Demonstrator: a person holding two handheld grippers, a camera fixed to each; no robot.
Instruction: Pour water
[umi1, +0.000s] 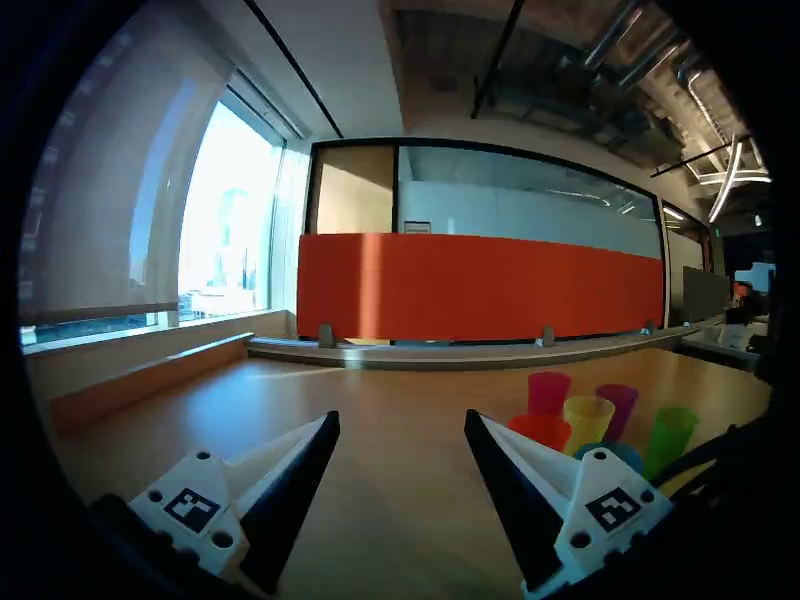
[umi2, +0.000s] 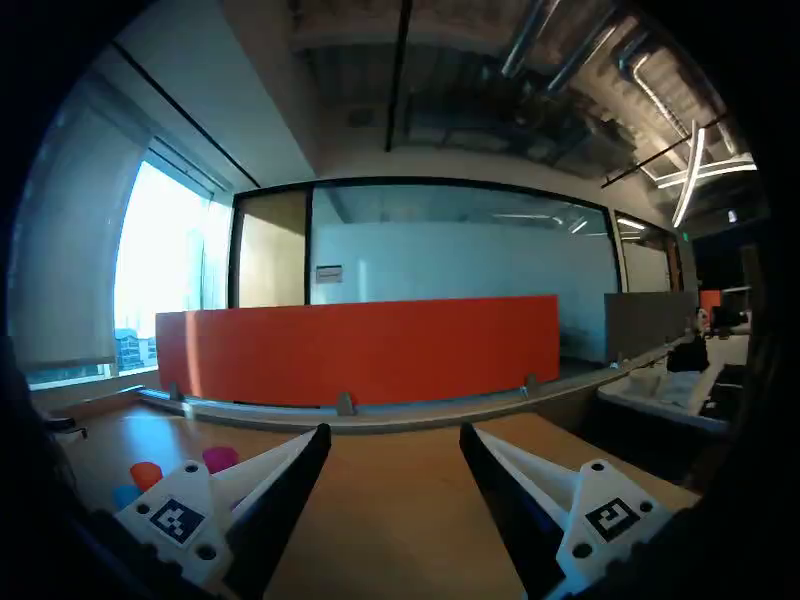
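Cups (umi1: 588, 420) cluster at four o'clock in the left gripper view on a wooden table (umi1: 300, 385); left gripper (umi1: 401, 416) and right gripper (umi2: 394, 429) both spread, empty, facing an orange partition (umi1: 480, 285) beside a bright window (umi1: 225, 240)

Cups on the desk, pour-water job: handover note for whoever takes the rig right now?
Left tool: open, empty, over the desk.
Right tool: open, empty.
Things: pink cup, yellow cup, purple cup, green cup, orange cup and blue cup stand clustered on the desk, to the right of the left tool and to the left of the right tool. Contents can't be told.
Done: nothing; no cup gripped.
Left: grip the cup holding water, then pour into another.
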